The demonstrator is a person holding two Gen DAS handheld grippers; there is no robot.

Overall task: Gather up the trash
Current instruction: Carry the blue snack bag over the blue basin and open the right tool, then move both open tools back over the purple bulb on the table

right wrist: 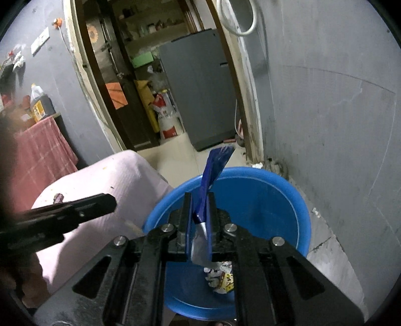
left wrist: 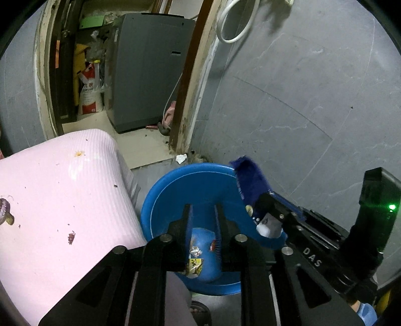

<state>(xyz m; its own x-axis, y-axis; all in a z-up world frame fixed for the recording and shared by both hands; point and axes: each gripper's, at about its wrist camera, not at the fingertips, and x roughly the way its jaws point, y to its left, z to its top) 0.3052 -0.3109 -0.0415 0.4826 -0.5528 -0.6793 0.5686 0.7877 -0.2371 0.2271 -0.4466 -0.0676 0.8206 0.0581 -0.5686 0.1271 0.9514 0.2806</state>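
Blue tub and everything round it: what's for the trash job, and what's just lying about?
For the job: blue tub, blue wrapper in the right gripper, crumpled wrappers inside the tub, scraps on the pink mat, left gripper.

Just lying about: grey appliance, red-and-white sack, white hose, oil bottle.

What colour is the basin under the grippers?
The basin is plain bright blue, clearest in the right wrist view.

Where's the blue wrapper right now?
The blue wrapper is pinched in the right gripper, held over the blue basin beside the pink-covered table; in the left wrist view it sticks up at the basin's right rim.
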